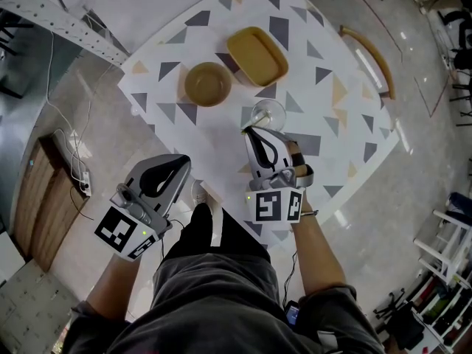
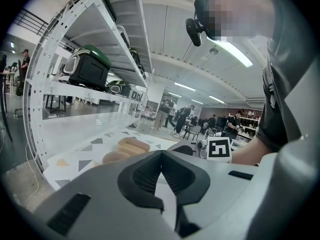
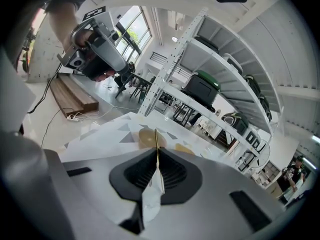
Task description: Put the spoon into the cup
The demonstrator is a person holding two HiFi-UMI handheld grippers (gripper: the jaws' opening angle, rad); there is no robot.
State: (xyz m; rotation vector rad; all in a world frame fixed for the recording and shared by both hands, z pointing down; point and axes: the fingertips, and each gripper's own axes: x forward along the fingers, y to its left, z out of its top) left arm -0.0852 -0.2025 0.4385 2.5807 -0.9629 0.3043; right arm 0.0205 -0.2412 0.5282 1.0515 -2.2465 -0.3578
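My right tongs [image 3: 156, 153] are clenched on the spoon [image 3: 156, 138]. It is pinched flat between the pads, so I see only its thin yellowish edge running out past the tips. Held that way, the free end points ahead and can be steered into a narrow mouth. In the head view those tongs sit over the near part of the table [image 1: 214, 135], with their tips just beside the near side of the clear glass cup [image 1: 267, 112]. So the spoon is close to the cup but, as far as I can judge, not in it yet (the part beyond the tips is too thin to make out from above). My left tongs [image 1: 181, 163] are closed on nothing and hang off the table's near left edge, well apart from the cup. I'd say they are parked out of the way because one hand is enough here.

The cup looks empty. Farther off, the round tan bowl [image 1: 207, 84] on the left and the squarish tan dish [image 1: 257, 55] to its right also look empty
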